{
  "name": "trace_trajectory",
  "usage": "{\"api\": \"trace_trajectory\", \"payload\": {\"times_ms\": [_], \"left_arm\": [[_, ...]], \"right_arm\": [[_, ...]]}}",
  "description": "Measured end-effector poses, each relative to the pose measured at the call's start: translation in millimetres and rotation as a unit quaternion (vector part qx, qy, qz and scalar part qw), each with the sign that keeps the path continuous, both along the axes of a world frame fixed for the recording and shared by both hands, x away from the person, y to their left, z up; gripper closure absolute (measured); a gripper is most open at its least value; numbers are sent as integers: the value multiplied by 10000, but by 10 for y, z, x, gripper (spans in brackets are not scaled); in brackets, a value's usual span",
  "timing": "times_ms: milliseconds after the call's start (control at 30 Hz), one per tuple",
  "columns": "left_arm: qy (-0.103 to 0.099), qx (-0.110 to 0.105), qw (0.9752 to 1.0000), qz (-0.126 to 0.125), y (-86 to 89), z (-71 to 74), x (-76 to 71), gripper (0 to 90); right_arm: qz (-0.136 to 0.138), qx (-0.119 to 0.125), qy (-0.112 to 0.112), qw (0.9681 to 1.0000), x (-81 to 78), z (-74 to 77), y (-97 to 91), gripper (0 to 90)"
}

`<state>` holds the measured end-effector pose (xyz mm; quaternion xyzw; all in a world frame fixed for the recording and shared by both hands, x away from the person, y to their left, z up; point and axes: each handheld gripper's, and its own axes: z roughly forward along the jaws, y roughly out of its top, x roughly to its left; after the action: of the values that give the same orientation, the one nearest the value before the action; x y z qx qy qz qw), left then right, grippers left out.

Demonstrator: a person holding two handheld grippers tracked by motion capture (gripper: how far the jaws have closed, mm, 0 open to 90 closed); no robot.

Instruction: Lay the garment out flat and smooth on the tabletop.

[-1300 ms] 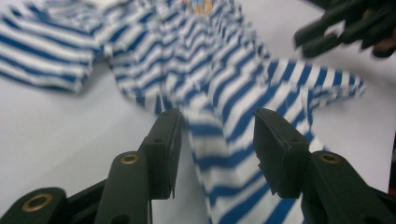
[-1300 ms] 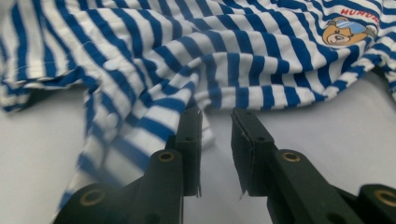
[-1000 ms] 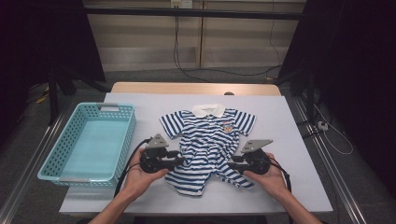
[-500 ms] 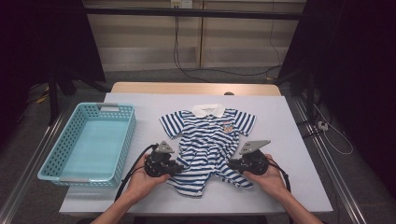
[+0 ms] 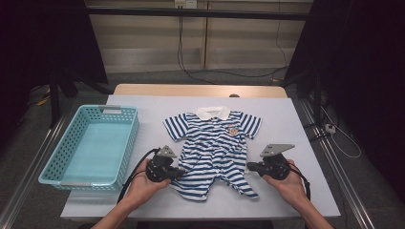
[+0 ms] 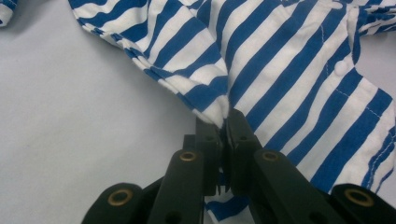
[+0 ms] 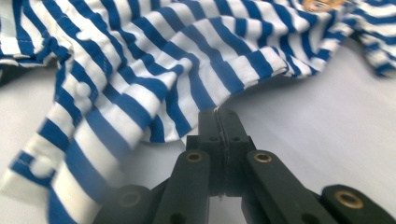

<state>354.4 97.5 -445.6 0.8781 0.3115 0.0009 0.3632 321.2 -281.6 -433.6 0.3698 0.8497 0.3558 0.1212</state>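
A blue plastic basket (image 5: 90, 143) full of little holes sits on the white table (image 5: 296, 124), left of the soft striped shirt (image 5: 215, 143) lying flat in the middle. The left gripper (image 5: 177, 172) has just squeezed its jaws onto the shirt's bunched left edge. The right gripper (image 5: 250, 166) has just squeezed its jaws together right at the shirt's right edge, and I cannot tell if cloth is caught.

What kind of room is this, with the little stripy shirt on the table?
Probably a lab or studio set up for recording, not a home. A plain white table stands between dark curtains, cables run across the floor behind it, and each hand holds a black tool on the striped baby romper.
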Motion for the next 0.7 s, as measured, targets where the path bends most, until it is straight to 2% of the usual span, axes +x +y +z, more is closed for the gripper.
{"api": "trace_trajectory", "payload": {"times_ms": [67,100,167,200,233,267,300,400,467,567,600,700], "left_arm": [[115,-27,9998,129,15,-5,-17,857],[143,-95,9998,57,23,-3,-17,857],[197,-62,9997,112,56,2,-34,857],[179,-76,9998,45,66,6,-34,858],[196,-69,9997,152,80,5,-48,858],[201,-79,9997,102,91,12,-49,858],[258,-78,9995,167,103,10,-57,859],[190,-105,9997,139,133,28,-77,859],[280,-175,9994,143,157,37,-90,859],[266,-264,9991,193,184,61,-99,857],[289,-291,9989,219,193,66,-98,851],[277,-246,9989,292,212,64,-93,848]], "right_arm": [[-74,-20,39,10000,-33,8,-67,900],[-84,-43,31,10000,-40,7,-98,900],[-144,-77,55,9999,-63,10,-149,900],[-177,-71,83,9998,-79,15,-180,900],[-195,-86,69,9997,-90,19,-197,900],[-227,-82,65,9997,-102,21,-221,900],[-249,-69,101,9996,-120,25,-246,900],[-338,-166,91,9992,-195,17,-333,900],[-413,-163,102,9990,-236,16,-399,900],[-537,-153,147,9983,-236,19,-453,900],[-523,-190,85,9984,-221,13,-454,900],[-518,-269,112,9982,-206,-4,-432,900]]}}
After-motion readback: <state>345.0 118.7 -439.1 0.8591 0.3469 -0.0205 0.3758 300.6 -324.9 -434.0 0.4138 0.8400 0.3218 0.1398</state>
